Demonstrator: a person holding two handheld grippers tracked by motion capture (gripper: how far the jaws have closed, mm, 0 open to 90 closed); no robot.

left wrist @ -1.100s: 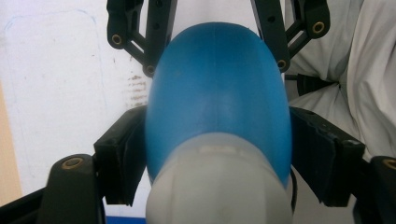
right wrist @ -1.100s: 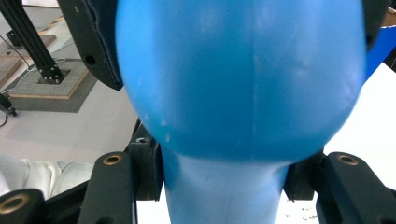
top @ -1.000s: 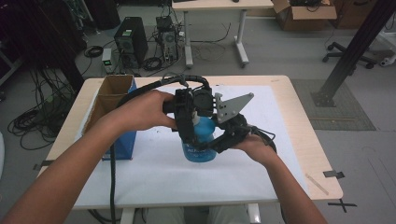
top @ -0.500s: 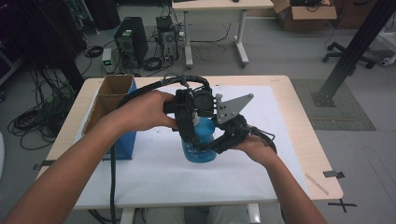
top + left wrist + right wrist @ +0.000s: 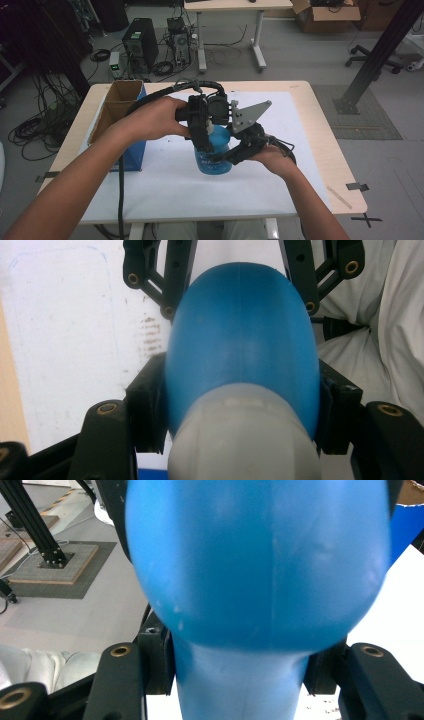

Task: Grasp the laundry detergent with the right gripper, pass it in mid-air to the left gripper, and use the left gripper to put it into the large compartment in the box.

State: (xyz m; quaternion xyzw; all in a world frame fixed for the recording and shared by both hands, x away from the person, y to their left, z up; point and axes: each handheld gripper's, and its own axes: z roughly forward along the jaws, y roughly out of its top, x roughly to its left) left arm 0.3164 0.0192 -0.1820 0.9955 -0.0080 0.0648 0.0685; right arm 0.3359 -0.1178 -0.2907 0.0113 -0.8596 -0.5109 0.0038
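A blue plastic bottle (image 5: 214,159) with a pale grey cap (image 5: 245,440) stands on the white sheet in the middle of the table. My left gripper (image 5: 204,134) comes down from above and is shut on the bottle's top, its jaws pressing both sides just where the blue shoulder meets the cap (image 5: 242,407). My right gripper (image 5: 236,154) reaches in from the right and is shut on the bottle's narrower lower body (image 5: 240,670). In the left gripper view the right gripper's black jaws straddle the far end of the bottle (image 5: 240,315).
An open cardboard box with a blue side (image 5: 120,107) stands on the table's left part, close to my left forearm. A white sheet (image 5: 290,150) covers the wooden table (image 5: 325,135). Computers and cables lie on the floor beyond the far edge.
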